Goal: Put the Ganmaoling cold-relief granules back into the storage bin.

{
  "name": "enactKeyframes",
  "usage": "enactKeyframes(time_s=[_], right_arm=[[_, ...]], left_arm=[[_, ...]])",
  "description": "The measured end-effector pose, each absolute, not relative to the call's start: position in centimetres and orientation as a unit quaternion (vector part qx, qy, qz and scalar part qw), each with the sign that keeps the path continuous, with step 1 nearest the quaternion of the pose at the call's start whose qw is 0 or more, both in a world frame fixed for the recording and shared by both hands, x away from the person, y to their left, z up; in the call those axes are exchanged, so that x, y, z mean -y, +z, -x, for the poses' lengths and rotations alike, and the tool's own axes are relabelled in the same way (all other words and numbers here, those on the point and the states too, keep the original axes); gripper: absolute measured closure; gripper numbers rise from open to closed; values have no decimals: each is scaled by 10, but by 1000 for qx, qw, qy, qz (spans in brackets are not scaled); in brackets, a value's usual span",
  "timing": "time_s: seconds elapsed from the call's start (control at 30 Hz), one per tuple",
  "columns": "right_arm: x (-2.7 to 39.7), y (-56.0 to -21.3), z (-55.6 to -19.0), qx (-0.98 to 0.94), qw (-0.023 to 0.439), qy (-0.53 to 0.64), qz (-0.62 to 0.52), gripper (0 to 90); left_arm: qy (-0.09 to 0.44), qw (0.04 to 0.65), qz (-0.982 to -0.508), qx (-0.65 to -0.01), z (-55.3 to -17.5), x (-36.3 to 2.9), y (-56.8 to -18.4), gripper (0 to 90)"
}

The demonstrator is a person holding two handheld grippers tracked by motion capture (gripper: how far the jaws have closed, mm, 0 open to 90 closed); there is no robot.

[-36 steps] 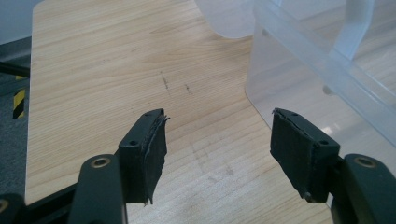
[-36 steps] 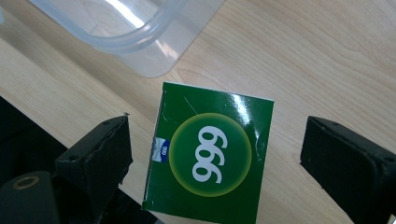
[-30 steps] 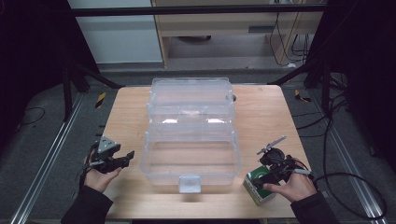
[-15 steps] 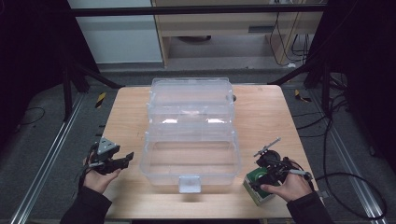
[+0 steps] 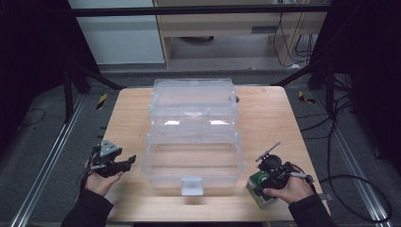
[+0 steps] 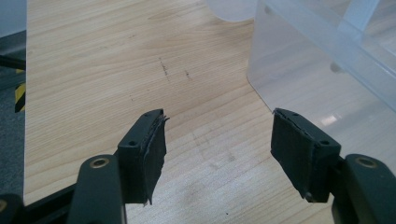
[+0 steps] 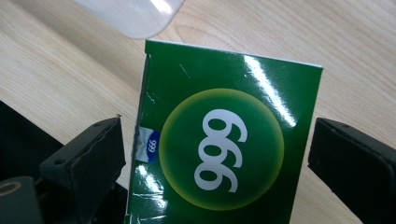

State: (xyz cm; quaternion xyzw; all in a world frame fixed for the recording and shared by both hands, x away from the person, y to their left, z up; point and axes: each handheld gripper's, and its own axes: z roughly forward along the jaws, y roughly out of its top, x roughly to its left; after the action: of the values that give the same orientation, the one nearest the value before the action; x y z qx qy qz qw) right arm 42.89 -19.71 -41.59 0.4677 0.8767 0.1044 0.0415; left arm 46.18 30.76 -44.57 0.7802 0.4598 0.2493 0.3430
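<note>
Near the table's front right corner, the right gripper [image 7: 212, 158] straddles the green 999 box [image 7: 229, 140], jaws spread and unclosed, the clear bin [image 5: 191, 163] empty, while the left gripper [image 6: 219, 149] waits released.

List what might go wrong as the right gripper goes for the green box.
1. The right gripper has its jaws open on either side of the green box, but the box sits askew between them, so closing could twist it or pinch a corner.
2. The box lies near the table edge; a nudge might push it off.
3. The clear bin stands close by, so a lift could clip its wall.
</note>
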Motion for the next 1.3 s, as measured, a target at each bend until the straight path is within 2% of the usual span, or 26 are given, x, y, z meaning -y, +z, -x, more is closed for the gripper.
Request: enactKeyframes(time_s=[0.27,1.07,1.3], right_arm=[[199,-419,-432,-876,34,104,-470,110],[195,-417,-436,-880,15,72,-469,168],[199,-405,-435,-887,34,88,-452,169]], left_arm=[[248,343,-781,-459,-462,-307,-446,347],[245,342,-785,-455,-462,-305,-447,348],[245,340,-785,-456,-462,-306,-447,348]])
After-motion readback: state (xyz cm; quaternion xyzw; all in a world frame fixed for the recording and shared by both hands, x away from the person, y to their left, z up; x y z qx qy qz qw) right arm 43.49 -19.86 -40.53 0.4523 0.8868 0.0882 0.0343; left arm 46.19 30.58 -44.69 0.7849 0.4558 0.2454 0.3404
